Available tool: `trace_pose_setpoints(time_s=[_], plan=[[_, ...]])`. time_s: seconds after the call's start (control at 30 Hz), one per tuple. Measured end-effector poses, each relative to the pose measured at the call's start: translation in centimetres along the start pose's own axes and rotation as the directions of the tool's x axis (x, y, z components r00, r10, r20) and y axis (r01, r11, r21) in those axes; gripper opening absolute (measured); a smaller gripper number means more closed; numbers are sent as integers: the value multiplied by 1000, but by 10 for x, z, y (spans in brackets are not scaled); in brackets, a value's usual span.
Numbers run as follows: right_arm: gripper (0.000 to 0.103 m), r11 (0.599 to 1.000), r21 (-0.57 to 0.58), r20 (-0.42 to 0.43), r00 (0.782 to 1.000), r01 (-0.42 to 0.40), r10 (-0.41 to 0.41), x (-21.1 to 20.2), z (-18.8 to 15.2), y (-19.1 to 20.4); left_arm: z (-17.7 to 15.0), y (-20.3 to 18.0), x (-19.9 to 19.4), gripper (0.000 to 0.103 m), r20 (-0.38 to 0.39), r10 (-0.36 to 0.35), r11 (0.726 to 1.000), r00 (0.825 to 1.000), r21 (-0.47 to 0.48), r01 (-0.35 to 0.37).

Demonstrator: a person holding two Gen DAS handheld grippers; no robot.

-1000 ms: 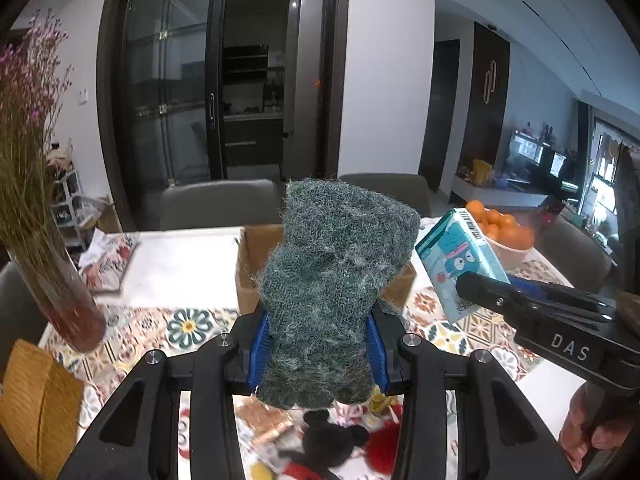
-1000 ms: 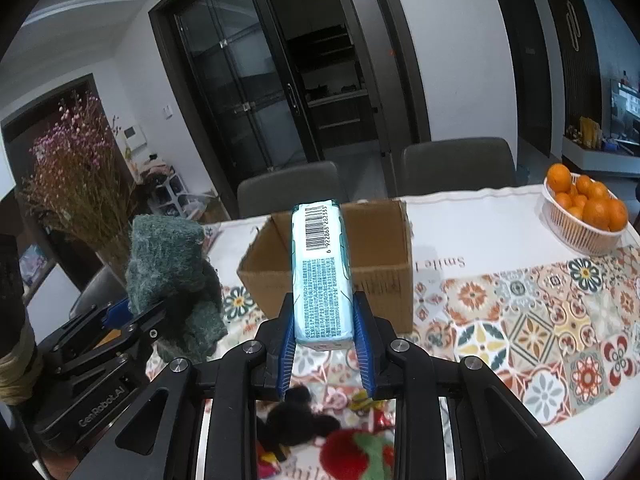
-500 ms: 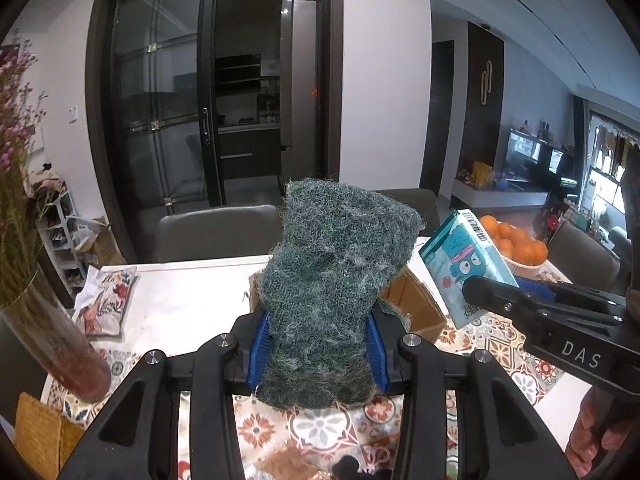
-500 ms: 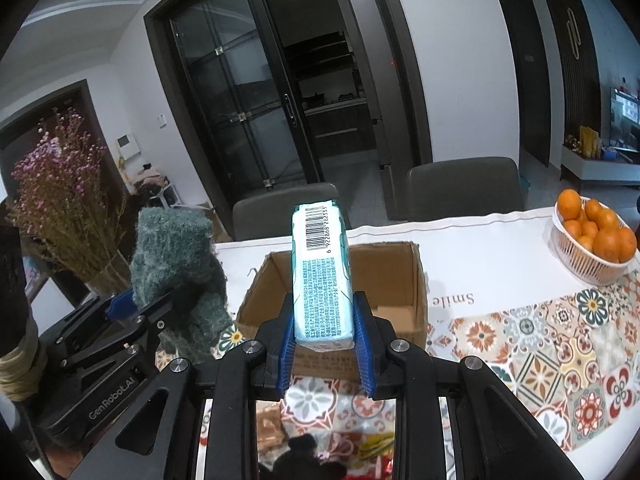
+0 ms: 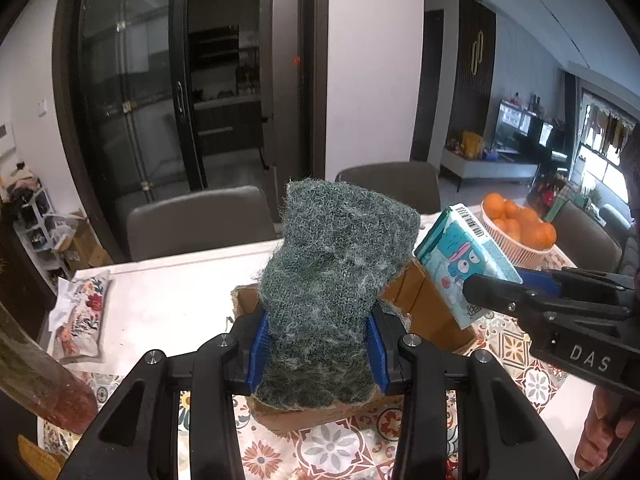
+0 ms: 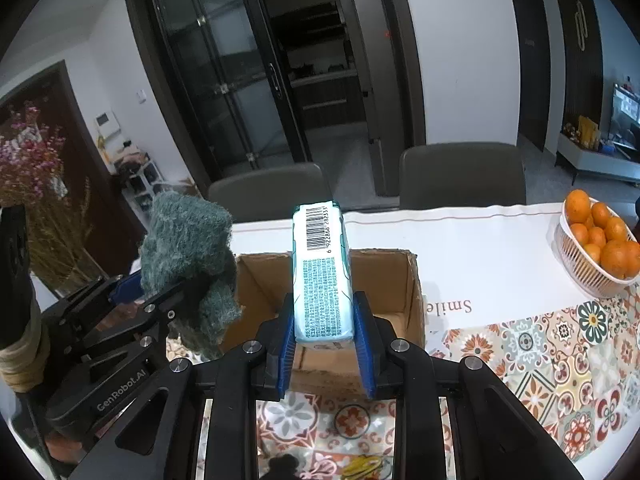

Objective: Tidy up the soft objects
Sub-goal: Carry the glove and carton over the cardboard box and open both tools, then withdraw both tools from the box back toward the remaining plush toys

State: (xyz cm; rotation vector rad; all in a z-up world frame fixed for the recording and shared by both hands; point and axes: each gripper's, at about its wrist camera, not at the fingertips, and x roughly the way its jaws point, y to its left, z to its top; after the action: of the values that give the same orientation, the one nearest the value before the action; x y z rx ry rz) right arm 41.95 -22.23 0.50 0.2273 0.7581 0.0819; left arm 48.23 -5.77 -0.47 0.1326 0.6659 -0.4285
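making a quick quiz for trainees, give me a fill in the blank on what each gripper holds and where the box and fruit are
1. The left gripper is shut on a green ____.
2. The right gripper is shut on a tissue pack whose ____ faces the camera.
3. Ahead of both grippers stands an open ____ box.
4. The white basket holds ____.

Missing words: scouring pad; barcode; cardboard; oranges

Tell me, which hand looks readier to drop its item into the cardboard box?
Probably the right. The right gripper holds the tissue pack directly before the cardboard box opening. The left gripper, clamping the green scouring pad, sits off the box's left side.
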Motion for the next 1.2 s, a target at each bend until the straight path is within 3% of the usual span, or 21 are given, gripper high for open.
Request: trace_pose_setpoints(time_s=[0.27, 0.57, 0.67, 0.73, 0.8, 0.93, 1.2], plan=[[28, 1000, -4, -113, 993, 26, -26, 42, 10, -13, 8, 3, 48, 41, -154, -27, 1000, 988, -5, 27], [28, 999, 14, -245, 969, 41, -37, 90, 12, -26, 4, 10, 92, 43, -292, -31, 999, 956, -17, 27], [29, 999, 7, -280, 959, 50, -46, 101, 10, -28, 0, 11, 105, 50, -336, -19, 1000, 942, -6, 18], [37, 999, 8, -297, 954, 51, -46, 110, 11, -29, -2, 11, 108, 66, -351, -6, 1000, 936, 3, 7], [60, 999, 20, -310, 950, 43, -35, 115, 12, -31, -4, 12, 109, 70, -350, 11, 1000, 937, 2, -10], [61, 997, 31, -293, 954, 69, -57, 115, 14, -34, -6, 13, 101, 76, -338, 27, 1000, 941, 0, -29], [61, 992, 33, -241, 964, 124, -113, 89, 17, -34, -5, 8, 62, 78, -295, 105, 994, 950, 13, -105]])
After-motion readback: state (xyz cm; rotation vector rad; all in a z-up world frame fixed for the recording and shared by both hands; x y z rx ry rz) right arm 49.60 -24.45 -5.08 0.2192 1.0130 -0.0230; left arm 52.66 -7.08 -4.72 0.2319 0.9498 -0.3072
